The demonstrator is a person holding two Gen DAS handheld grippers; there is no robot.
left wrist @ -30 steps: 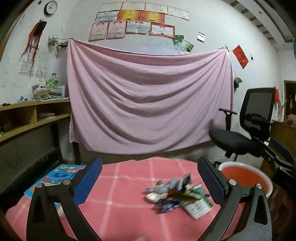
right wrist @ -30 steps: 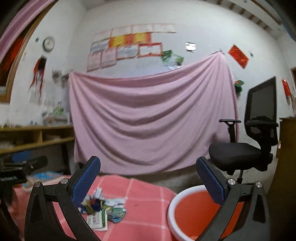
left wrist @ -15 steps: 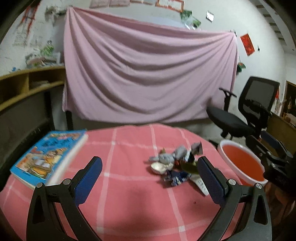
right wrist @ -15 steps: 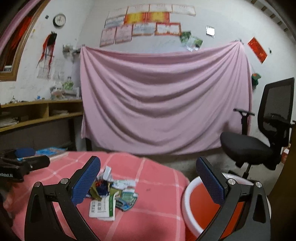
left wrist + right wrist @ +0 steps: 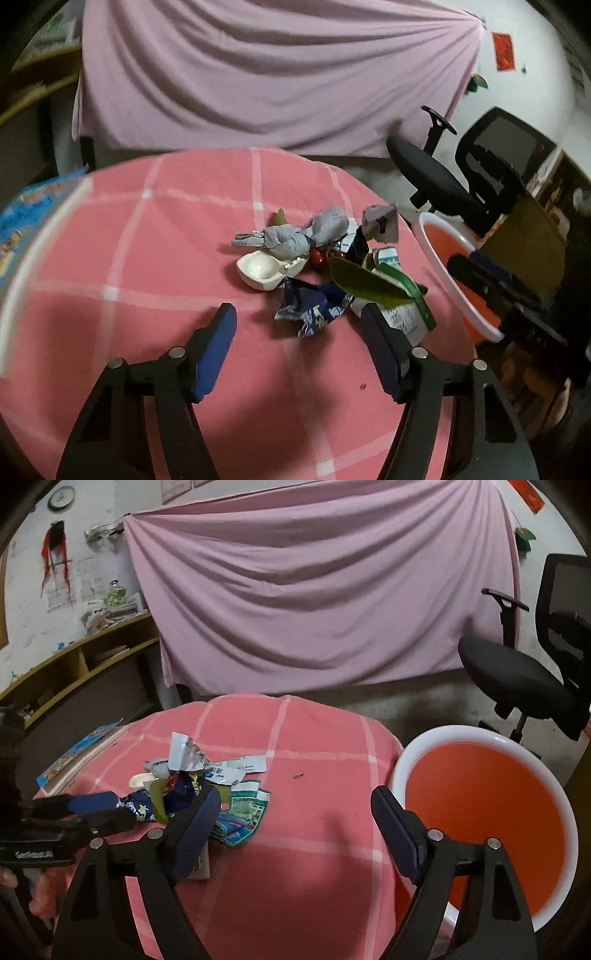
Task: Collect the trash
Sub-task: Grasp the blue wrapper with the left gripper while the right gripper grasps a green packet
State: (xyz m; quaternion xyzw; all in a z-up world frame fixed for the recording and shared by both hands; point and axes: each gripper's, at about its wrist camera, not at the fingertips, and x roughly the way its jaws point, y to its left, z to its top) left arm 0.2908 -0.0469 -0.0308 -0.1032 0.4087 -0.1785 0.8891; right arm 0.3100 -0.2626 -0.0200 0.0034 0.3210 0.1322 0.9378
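A pile of trash lies on the pink checked table (image 5: 147,258): a grey crumpled rag (image 5: 295,236), a white shell-like cup (image 5: 264,271), a dark blue wrapper (image 5: 314,306), a green leaf (image 5: 365,282) and paper packets (image 5: 243,805). My left gripper (image 5: 299,325) is open, low over the table, with the blue wrapper just beyond its fingertips. My right gripper (image 5: 295,808) is open and empty, above the table's right side, between the pile and the orange bin (image 5: 487,812). The left gripper also shows in the right wrist view (image 5: 92,805).
The orange bin with a white rim (image 5: 443,266) stands beside the table's right edge. A blue book (image 5: 29,221) lies at the table's left. A black office chair (image 5: 524,672) stands behind the bin. A pink sheet (image 5: 314,590) hangs on the wall.
Both grippers have tilted down and moved closer to the table. The left gripper has come up to the trash pile and its jaws have narrowed somewhat. The right gripper's jaws also look narrower.
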